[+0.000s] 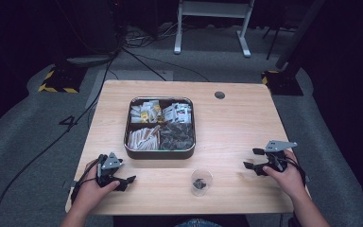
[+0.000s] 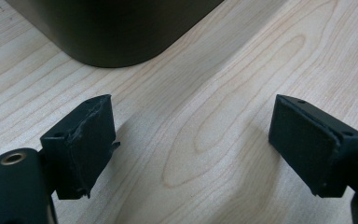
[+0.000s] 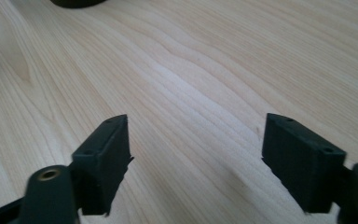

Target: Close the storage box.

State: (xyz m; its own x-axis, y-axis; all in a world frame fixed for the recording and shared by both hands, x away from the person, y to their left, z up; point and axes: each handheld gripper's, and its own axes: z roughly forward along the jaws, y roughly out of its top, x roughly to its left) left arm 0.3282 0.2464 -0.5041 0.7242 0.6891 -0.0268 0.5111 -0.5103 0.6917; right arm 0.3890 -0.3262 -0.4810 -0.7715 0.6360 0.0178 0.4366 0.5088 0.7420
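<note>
A dark metal tray (image 1: 128, 142) stands in the middle of the wooden table (image 1: 236, 123); its compartments hold several paper packets and dark pieces. In front of the tray is a small clear cup (image 1: 201, 181) with something dark in its bottom. My left gripper (image 1: 126, 183) rests near the front left edge, open, with bare wood between its jaws. In the left gripper view (image 2: 191, 107) the tray's rounded corner (image 2: 116, 28) lies just beyond the jaws. Right of the cup, my right gripper (image 1: 251, 158) points left, low over the wood and open. In the right gripper view (image 3: 196, 121) nothing is between its jaws.
A round cable hole (image 1: 220, 95) sits at the table's far right. Beyond the table are grey floor, cables (image 1: 142, 64), a white frame's legs (image 1: 177, 33) and two yellow-and-black stand bases (image 1: 56, 80). A dark rim (image 3: 74, 2) shows at the top of the right gripper view.
</note>
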